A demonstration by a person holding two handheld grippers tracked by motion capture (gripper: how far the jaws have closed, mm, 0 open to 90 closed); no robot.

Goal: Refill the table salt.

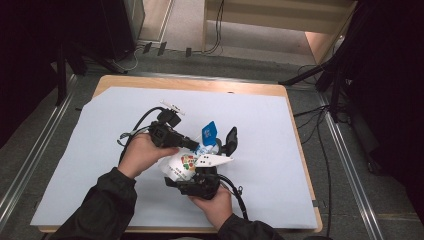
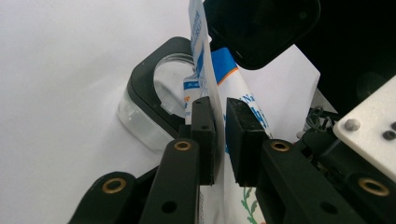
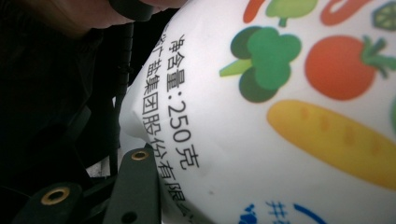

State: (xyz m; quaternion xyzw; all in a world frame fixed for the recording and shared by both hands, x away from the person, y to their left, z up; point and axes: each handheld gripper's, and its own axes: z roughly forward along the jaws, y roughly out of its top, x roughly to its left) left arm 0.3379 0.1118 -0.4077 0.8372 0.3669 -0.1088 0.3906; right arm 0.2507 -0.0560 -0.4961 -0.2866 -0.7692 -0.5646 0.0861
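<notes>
A white bag (image 1: 182, 162) printed with vegetables and tipped with blue is held over the middle of the table between both grippers. My left gripper (image 1: 196, 146) is shut on the bag's thin upper edge (image 2: 201, 56), which runs between its pads (image 2: 204, 135). My right gripper (image 1: 192, 175) holds the bag's lower body. The bag (image 3: 280, 116) presses against the one finger (image 3: 135, 182) that shows and hides the other. Just beyond the bag's top stands a clear jar (image 2: 154, 107) with a black rim, its black flip lid (image 2: 261, 28) raised.
White paper (image 1: 270, 150) covers the wooden table (image 1: 200, 84). The jar (image 1: 227, 145) stands right of the bag. Cables trail from both grippers across the paper. Dark stands and floor rails surround the table.
</notes>
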